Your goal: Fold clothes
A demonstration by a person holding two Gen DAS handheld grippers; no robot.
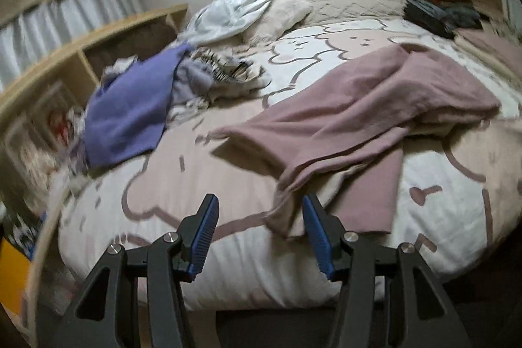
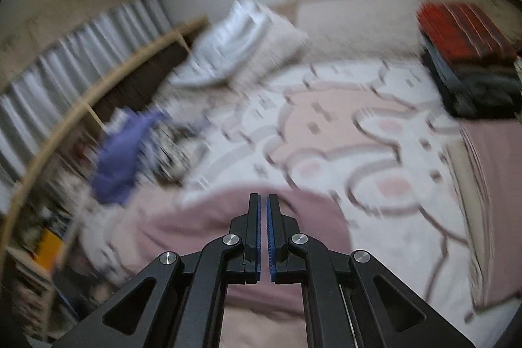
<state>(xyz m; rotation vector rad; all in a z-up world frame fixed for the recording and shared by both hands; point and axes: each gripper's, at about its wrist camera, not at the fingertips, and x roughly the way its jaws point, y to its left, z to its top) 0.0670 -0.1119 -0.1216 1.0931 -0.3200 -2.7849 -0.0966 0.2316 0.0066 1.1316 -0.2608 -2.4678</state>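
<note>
A mauve garment with a pale lining lies crumpled across the patterned duvet. My left gripper is open just above the bed's near edge. Its right finger is beside the garment's near hem, and nothing is between the pads. In the blurred right wrist view, my right gripper is shut. The mauve garment spreads out below and around its fingers, and the cloth's far edge meets the tips.
A purple cloth and a heap of striped and white clothes lie at the left of the bed. A folded stack with a red top sits at the far right. Pillows are at the head. A wooden shelf runs along the left.
</note>
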